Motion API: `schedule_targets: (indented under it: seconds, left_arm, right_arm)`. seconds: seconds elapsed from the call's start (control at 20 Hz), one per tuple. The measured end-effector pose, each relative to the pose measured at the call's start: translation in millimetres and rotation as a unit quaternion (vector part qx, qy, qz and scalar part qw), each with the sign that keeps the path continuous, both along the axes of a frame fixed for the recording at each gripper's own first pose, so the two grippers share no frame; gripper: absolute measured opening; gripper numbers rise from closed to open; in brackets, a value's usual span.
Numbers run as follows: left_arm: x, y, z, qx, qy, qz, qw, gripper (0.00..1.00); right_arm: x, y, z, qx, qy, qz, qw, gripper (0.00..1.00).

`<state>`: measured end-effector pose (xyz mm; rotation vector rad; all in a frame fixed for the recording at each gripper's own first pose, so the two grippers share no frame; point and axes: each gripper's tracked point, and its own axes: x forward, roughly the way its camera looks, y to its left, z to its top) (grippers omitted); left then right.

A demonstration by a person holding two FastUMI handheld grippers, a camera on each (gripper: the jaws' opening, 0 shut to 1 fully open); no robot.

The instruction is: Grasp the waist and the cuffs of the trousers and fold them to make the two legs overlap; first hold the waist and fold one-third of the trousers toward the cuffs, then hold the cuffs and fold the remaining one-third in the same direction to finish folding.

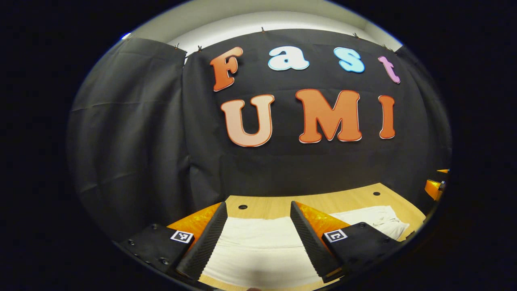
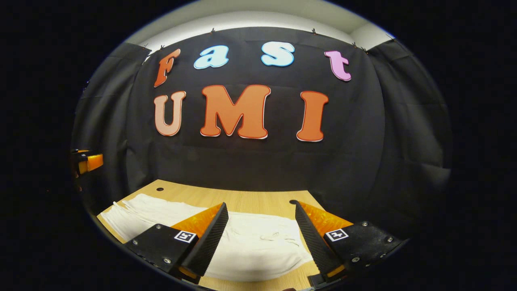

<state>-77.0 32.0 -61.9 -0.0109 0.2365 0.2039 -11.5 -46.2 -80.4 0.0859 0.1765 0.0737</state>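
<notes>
We see both views from low above the tabletop (image 1: pixel 347 198), facing the booth's back wall. The left gripper view sits leftward, the right gripper view rightward; they share the white trousers (image 2: pixel 250 242) between.

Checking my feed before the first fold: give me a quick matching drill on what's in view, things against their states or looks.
Things:
1. trousers
2. table
3. left gripper
4. right gripper

States:
A. light wood with small dark holes
B. open, over the trousers' right end, near drawstrings
C. white, lying flat
D. open, over a plain stretch of the trousers

Pairs: 1-C, 2-A, 3-D, 4-B
</notes>
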Motion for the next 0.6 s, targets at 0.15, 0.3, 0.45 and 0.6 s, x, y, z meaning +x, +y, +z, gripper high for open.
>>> schedule_targets:
  seconds: [0.15,0.3,0.45,0.6]
  left_arm:
    - [-16,19,-26,-0.023,0.041,0.023,0.999,1.00]
    - [-28,43,-58,-0.046,0.089,0.046,0.994,1.00]
    - [-42,66,-93,-0.063,0.139,0.065,0.986,1.00]
    - [-51,85,-124,-0.083,0.186,0.081,0.976,1.00]
  right_arm:
    - [-1,-15,-27,-0.016,0.047,-0.013,0.999,1.00]
    - [-3,-21,-47,-0.004,0.088,-0.018,0.996,1.00]
    - [-4,-24,-68,0.016,0.128,-0.031,0.991,1.00]
    - [-6,-25,-89,0.028,0.169,-0.045,0.984,1.00]
